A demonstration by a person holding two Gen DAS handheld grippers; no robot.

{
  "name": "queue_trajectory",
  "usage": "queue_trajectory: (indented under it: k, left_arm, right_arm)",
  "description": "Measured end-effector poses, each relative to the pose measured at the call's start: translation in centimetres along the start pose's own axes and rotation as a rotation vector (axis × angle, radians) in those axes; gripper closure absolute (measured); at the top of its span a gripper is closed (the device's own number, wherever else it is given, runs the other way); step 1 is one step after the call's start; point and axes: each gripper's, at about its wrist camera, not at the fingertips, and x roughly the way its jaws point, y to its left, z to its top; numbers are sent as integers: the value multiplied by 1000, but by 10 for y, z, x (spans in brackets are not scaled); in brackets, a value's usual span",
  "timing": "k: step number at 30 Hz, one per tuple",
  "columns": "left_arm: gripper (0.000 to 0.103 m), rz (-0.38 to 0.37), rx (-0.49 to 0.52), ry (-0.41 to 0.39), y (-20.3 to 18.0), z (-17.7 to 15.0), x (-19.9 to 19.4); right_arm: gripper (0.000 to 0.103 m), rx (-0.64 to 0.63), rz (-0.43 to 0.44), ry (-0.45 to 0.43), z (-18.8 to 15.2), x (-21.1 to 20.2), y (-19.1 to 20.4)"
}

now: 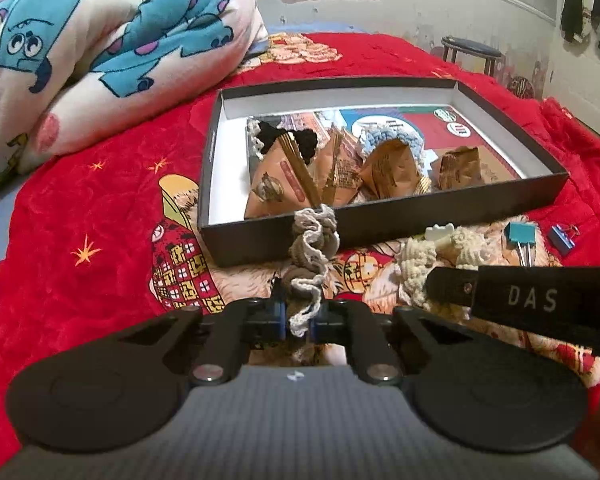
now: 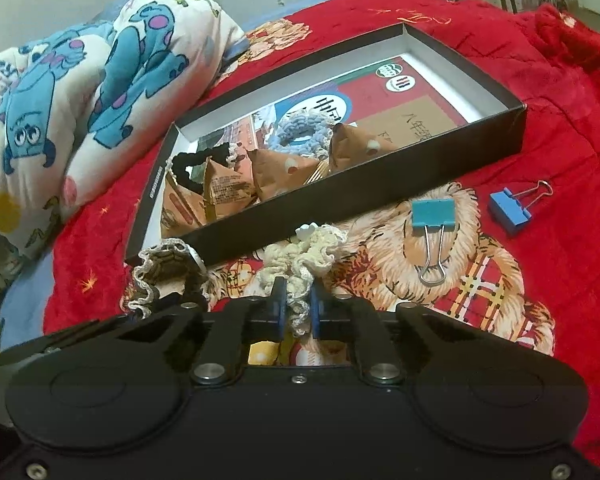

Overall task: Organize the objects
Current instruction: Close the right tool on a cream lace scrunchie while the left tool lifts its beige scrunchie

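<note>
Plush red blanket (image 2: 560,92), matt cardboard box (image 2: 380,196), crocheted yarn scrunchie (image 2: 300,256).

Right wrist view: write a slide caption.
Right gripper clamps a cream scrunchie before the black box on the red blanket.

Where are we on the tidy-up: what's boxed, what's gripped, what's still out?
Boxed: the black scrunchie, blue scrunchie and brown snack packets lie in the black box. In hand: the left gripper is shut on the brown scrunchie, the right gripper on the cream scrunchie. Left: both held scrunchies, plus two blue binder clips on the red blanket.
</note>
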Motion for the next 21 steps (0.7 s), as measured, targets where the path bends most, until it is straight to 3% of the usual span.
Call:
queue_trajectory:
  k: [13, 21]
  left_arm:
    - [90, -8, -44, -61, 6, 10, -15]
    - [90, -31, -76, -110, 11, 16, -26]
  right_arm:
    - [91, 80, 70, -8, 6, -8, -7]
    - [92, 91, 166, -39, 10, -17, -3]
